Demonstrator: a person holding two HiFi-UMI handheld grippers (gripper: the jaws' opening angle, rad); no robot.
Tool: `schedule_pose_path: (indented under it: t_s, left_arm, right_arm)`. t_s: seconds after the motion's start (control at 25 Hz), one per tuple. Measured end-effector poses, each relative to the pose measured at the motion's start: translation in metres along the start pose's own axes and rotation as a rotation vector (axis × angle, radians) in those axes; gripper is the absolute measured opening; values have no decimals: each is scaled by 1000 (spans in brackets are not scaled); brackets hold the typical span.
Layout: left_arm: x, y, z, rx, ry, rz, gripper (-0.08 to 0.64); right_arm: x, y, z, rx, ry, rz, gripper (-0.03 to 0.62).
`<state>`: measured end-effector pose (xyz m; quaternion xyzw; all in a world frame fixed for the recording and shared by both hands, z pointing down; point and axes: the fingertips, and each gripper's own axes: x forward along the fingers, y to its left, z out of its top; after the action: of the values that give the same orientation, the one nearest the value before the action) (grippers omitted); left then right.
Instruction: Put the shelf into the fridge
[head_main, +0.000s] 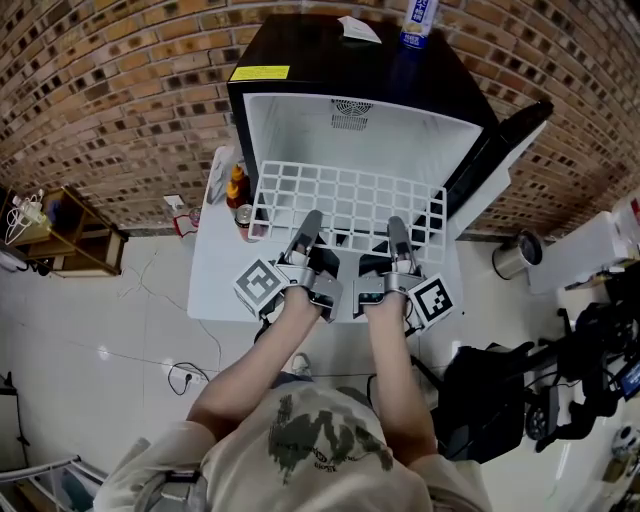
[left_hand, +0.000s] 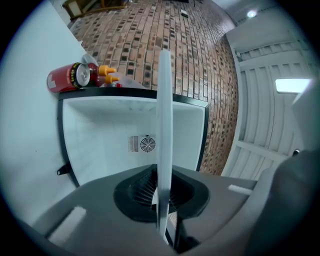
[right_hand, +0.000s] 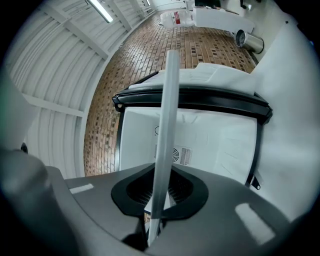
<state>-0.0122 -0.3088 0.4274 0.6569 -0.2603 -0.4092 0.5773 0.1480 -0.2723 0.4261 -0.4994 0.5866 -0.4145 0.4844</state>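
Note:
A white wire grid shelf (head_main: 350, 205) is held level in front of the open black mini fridge (head_main: 350, 130), its far edge at the mouth of the white interior. My left gripper (head_main: 309, 232) is shut on the shelf's near edge left of centre; my right gripper (head_main: 397, 238) is shut on it right of centre. In the left gripper view the shelf (left_hand: 164, 140) shows edge-on as a white strip between the jaws, with the fridge's back wall and fan vent (left_hand: 141, 144) behind. The right gripper view shows the same strip (right_hand: 166, 145) and the fridge cavity (right_hand: 210, 140).
The fridge door (head_main: 500, 160) stands open to the right. The left side door panel (head_main: 215, 270) holds a red can (head_main: 243, 218) and sauce bottles (head_main: 236, 185). A water bottle (head_main: 420, 22) and a paper (head_main: 358, 29) lie on the fridge top. A brick wall is behind; a metal pot (head_main: 513, 257) stands at right.

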Motion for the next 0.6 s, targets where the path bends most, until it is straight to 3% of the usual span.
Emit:
schedule_pose_path:
  t_s: [0.2, 0.36, 0.48, 0.6]
  left_arm:
    - [8, -4, 4, 3, 18, -20, 12]
    - [10, 2, 7, 60, 33, -5, 12]
    - [15, -3, 3, -4, 20, -25, 12]
    - [16, -5, 1, -20, 8, -28, 12]
  right_arm:
    - [6, 1, 0, -4, -10, 2, 33]
    - [9, 1, 1, -8, -12, 4, 34]
    - [12, 1, 4, -10, -7, 6, 34]
    - [16, 1, 6, -1, 6, 12, 32]
